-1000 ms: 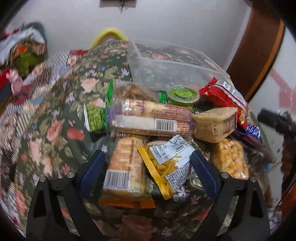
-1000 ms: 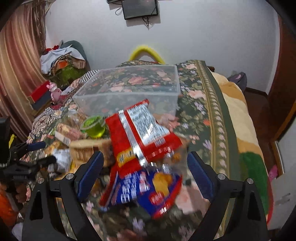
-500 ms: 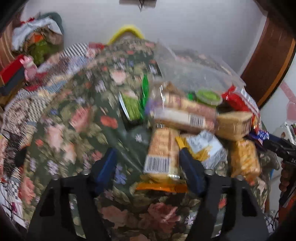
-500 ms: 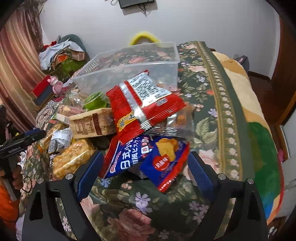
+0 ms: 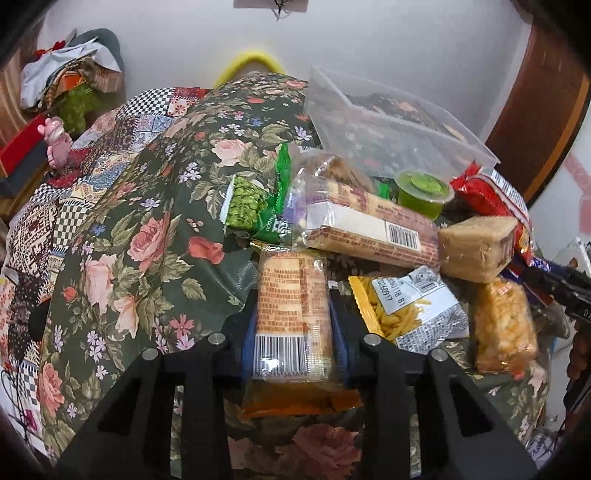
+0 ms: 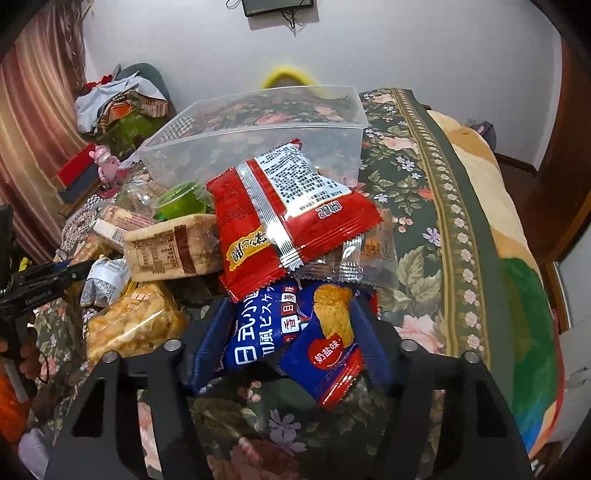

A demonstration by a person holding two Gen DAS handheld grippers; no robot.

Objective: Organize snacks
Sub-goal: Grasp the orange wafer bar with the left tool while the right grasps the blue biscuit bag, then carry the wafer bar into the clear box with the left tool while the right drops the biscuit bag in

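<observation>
My left gripper clamps the orange barcoded biscuit pack; right gripper pinches the blue cracker packets. I'd lift slowly toward the clear plastic tub at twelve o'clock.

A dark floral bedspread covers the bed across the lower left of the left view. A patchwork quilt lies beside it. At upper left sit a heap of clothes and a pink toy figure. A striped curtain hangs at the right view's left edge, and a dark screen is mounted on the white wall at top.
</observation>
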